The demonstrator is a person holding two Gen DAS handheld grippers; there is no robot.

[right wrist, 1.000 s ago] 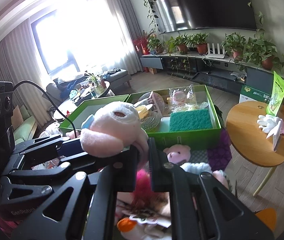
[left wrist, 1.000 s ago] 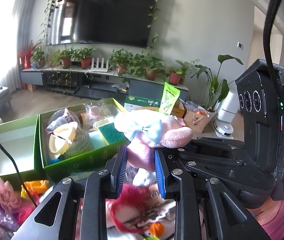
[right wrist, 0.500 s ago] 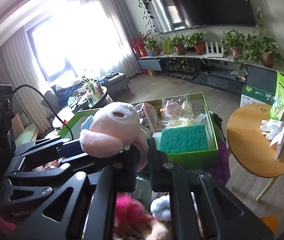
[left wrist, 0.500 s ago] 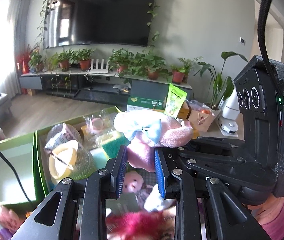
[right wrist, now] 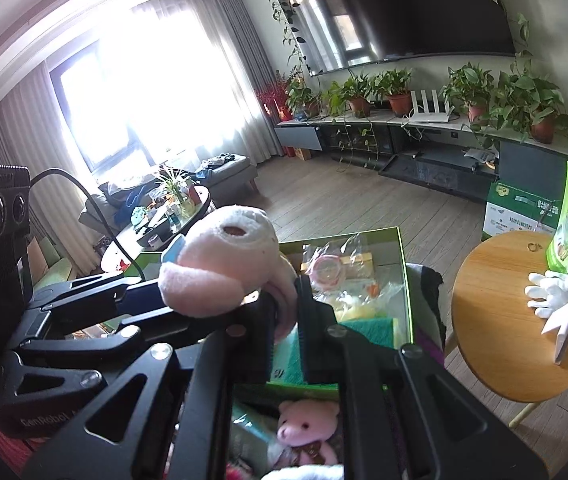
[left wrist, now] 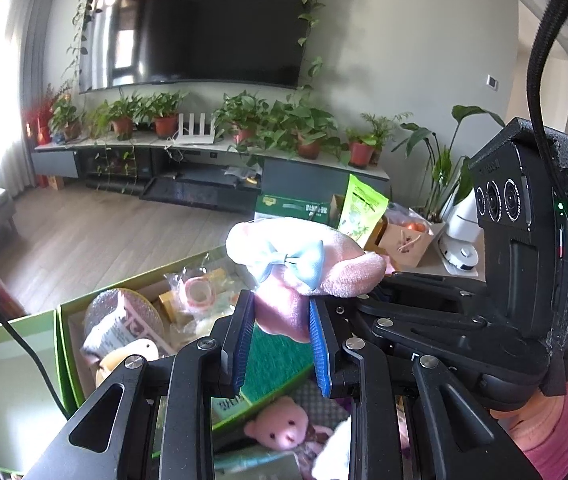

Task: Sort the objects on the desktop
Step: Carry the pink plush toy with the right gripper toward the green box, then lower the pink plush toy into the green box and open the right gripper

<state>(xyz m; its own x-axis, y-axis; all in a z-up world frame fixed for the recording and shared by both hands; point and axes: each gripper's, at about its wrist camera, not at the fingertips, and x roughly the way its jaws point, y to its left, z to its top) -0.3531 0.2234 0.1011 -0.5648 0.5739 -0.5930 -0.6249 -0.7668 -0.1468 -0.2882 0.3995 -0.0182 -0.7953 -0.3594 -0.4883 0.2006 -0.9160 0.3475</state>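
Above the near edge of the green box (left wrist: 84, 364), both grippers carry one pink plush toy (left wrist: 304, 264) between them; the left gripper (left wrist: 280, 332) is clamped on a lower part of it between its blue pads, and the right gripper (right wrist: 286, 312) is pinched tight on another limb, so the toy hangs in the air with its blue bow (left wrist: 290, 264) up. The step in hand looks like carrying the toy to a box, and it will go best if both hands travel together, so the soft body is neither stretched nor twisted; lower it over free room before letting go, and release both sides at nearly the same time. The right-hand compartment is already crowded: a green sponge (right wrist: 364, 330) lies directly below the grippers, with a roll of pink tape in a clear bag (right wrist: 326, 270) and a steel scourer (left wrist: 124, 316) behind it; the compartment (left wrist: 0, 392) on the left seems bare. A small pink teddy bear (right wrist: 308, 426) lies under the grippers outside the box. A round wooden side table (right wrist: 492, 320) with white gloves (right wrist: 552, 294) stands well apart; the left gripper's cable (left wrist: 24, 344) trails across the empty compartment and could snag.
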